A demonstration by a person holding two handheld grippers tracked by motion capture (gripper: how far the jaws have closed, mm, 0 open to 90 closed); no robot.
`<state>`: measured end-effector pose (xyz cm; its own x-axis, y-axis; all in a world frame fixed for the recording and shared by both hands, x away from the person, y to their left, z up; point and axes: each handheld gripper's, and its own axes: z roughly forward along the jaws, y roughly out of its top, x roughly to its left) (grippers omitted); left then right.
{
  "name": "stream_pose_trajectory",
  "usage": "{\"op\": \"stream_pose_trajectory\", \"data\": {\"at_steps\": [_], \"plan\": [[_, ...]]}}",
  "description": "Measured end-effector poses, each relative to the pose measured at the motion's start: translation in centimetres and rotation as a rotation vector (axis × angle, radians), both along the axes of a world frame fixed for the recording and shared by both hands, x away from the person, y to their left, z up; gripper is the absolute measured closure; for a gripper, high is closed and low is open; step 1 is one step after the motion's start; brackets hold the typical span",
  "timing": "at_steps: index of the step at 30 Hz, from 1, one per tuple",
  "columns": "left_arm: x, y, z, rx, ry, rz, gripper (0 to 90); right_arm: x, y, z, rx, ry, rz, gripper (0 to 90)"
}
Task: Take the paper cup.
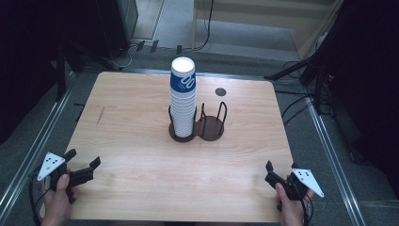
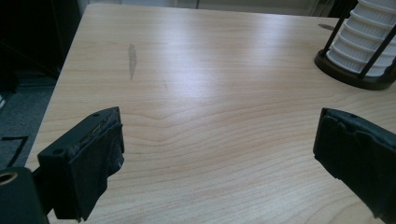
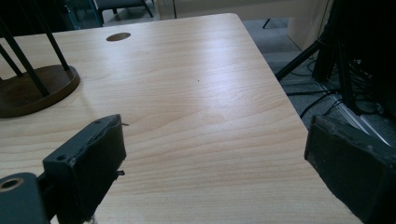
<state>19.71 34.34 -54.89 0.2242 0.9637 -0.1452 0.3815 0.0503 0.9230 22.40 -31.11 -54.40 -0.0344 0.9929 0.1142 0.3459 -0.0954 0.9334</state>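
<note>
Near the table's [image 1: 141,188] front edge, left gripper [image 1: 83,170] and right gripper [image 1: 272,174] spread wide, empty, well apart from cup stack [image 1: 182,99] seated in holder's [image 1: 209,128] left ring. Right ring vacant; apparently nothing moved yet.
</note>
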Motion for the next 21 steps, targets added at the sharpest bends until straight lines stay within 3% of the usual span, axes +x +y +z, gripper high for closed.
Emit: {"op": "stream_pose_trajectory", "data": {"at_steps": [5,7,11,21], "plan": [[0.0,0.0,0.0,0.004,-0.002,0.007,2.5,-0.1,0.1,0.3,0.014,-0.004,0.009,5.1],[0.0,0.1,-0.1,-0.007,-0.006,-0.013,2.6,0.0,0.5,0.6,-0.001,-0.008,0.022,5.0],[0.0,0.1,-0.1,-0.006,-0.011,-0.008,6.7,0.0,1.3,1.3,-0.012,-0.017,0.041,4.7],[0.1,-0.1,-0.2,0.015,0.003,-0.004,6.7,0.3,3.2,2.7,-0.046,-0.045,0.083,5.0]]}}
